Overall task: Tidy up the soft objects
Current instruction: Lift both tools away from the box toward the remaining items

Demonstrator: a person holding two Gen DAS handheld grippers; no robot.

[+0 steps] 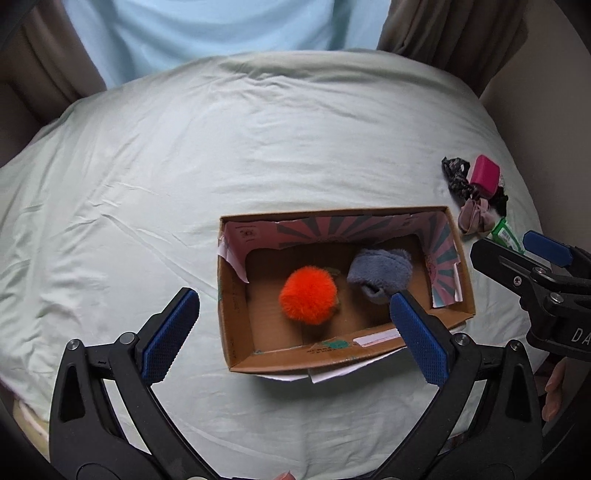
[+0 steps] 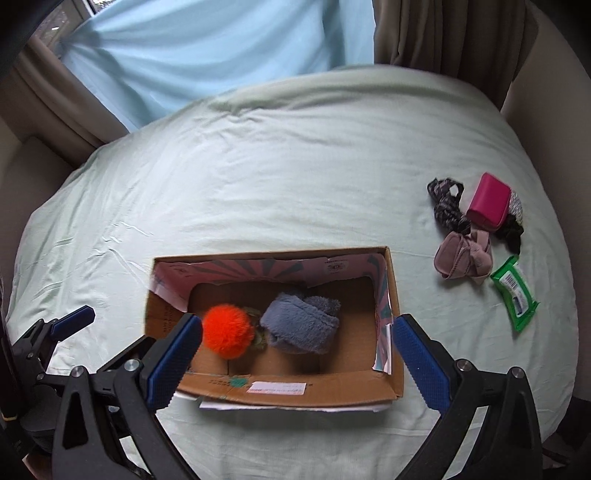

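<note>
An open cardboard box point(image 1: 236, 332) point(image 2: 397, 350) sits on the bed. Inside lie a fluffy orange pom-pom point(image 1: 308, 295) point(image 2: 229, 330) and a grey-blue fuzzy sock bundle point(image 1: 380, 275) point(image 2: 301, 323). My left gripper point(image 1: 295, 332) is open and empty, hovering over the box's near side. My right gripper point(image 2: 295, 354) is open and empty above the box; it also shows at the right edge of the left wrist view point(image 1: 517, 258). To the box's right lies a pile: a pink pouch point(image 2: 487, 201) point(image 1: 484, 174), a patterned dark fabric piece point(image 2: 445, 205), a mauve cloth point(image 2: 463, 258) point(image 1: 474, 218) and a green wipes pack point(image 2: 515, 291).
The bed is covered with a pale green sheet point(image 2: 295, 166). Light blue curtains point(image 2: 221, 44) and brown curtains point(image 2: 443, 33) hang behind it. The bed's edge drops off close to the pile on the right.
</note>
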